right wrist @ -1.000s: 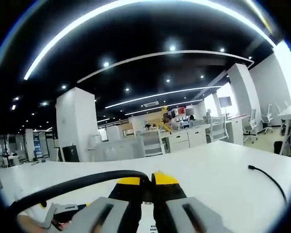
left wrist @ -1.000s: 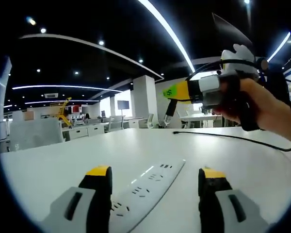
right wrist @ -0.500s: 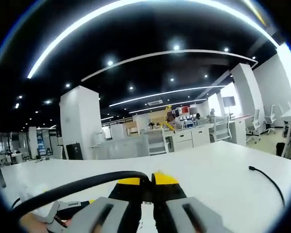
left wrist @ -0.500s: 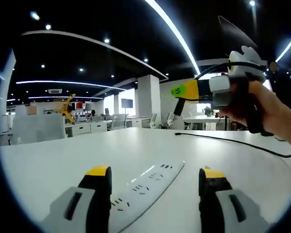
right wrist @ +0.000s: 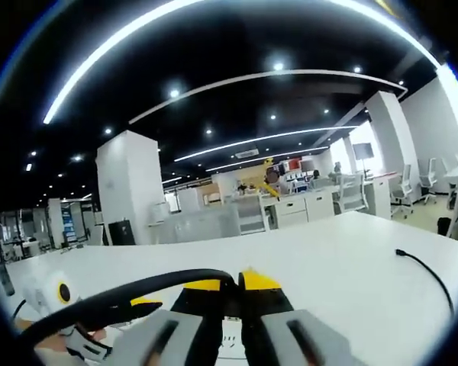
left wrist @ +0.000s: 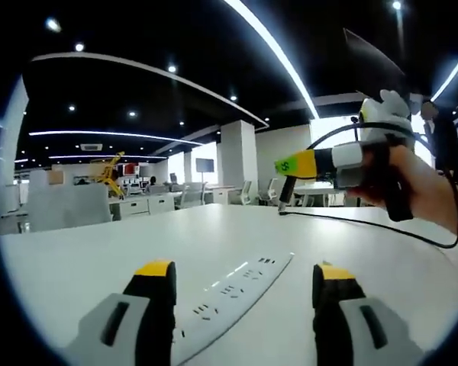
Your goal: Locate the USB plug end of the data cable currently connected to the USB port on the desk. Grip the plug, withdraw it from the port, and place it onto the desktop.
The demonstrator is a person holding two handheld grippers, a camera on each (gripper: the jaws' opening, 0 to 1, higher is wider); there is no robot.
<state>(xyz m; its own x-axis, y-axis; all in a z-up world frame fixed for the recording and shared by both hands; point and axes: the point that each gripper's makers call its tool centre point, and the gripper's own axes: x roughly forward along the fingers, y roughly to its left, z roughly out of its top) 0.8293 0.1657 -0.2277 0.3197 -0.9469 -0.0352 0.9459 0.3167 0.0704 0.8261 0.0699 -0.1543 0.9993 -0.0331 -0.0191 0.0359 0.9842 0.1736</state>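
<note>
Cable plug held clear of the desk in the right gripper's shut jaws.

Left gripper view: the right gripper (left wrist: 284,185), yellow-tipped with a grey body, is held in a hand (left wrist: 412,191) above the smooth white desk (left wrist: 99,252), its jaws closed on the dark plug (left wrist: 283,201). The thin black cable (left wrist: 366,226) trails from it over the desktop. The left gripper (left wrist: 244,278) stands wide, holding nothing, its jaws either side of a long, flat white power strip (left wrist: 229,293). Right gripper view: yellow tips meet, and the cable's far end (right wrist: 401,252) lies on the desk.
</note>
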